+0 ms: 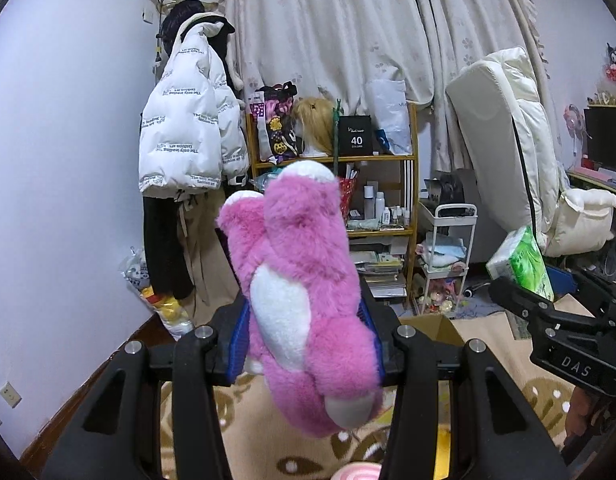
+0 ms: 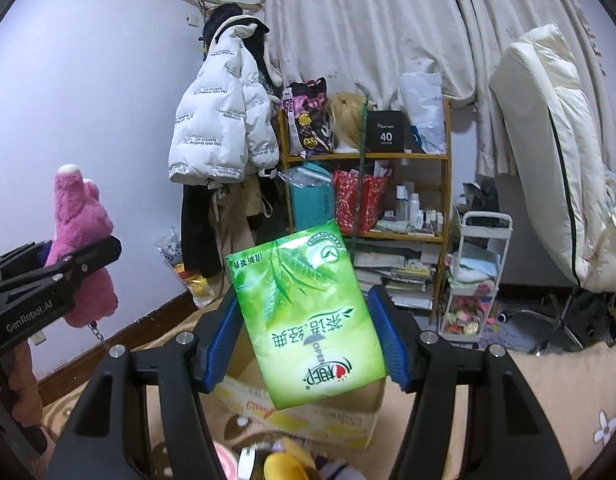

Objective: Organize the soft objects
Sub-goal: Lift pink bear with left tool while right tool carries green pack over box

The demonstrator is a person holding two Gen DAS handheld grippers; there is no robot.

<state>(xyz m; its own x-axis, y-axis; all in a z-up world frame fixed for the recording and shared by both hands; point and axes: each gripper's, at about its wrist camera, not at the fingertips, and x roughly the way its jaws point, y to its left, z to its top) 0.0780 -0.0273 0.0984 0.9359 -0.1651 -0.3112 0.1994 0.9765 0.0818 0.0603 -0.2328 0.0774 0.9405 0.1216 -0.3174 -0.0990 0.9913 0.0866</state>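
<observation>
The left gripper (image 1: 308, 340) is clamped on one pink plush bear (image 1: 304, 280), its two blue ribbed pads (image 1: 238, 344) pressing into the long, fluffy fur on both sides of the body. The bear has a smooth white oval belly patch and white tips on its limbs, and it is held up in the air in front of the wooden shelf (image 1: 412, 160). A small metal chain (image 2: 97, 332) hangs under the toy in the right wrist view. The right gripper (image 2: 306, 336) is closed on one green tissue pack (image 2: 308, 320), a soft rectangular packet in glossy plastic film with printed leaves and an "OPEN" mark; both blue pads touch its long edges, and the pack is tilted. It hangs above one open cardboard box (image 2: 336, 420), which stands on a beige carpet (image 2: 548, 400) with a flower pattern. At the bottom edge there are more soft toys (image 2: 284, 464), one yellow, but I cannot count them. Behind, one white puffer jacket (image 1: 188, 128) with printed text hangs on the wall, next to the pale flowered curtain (image 1: 348, 20).
</observation>
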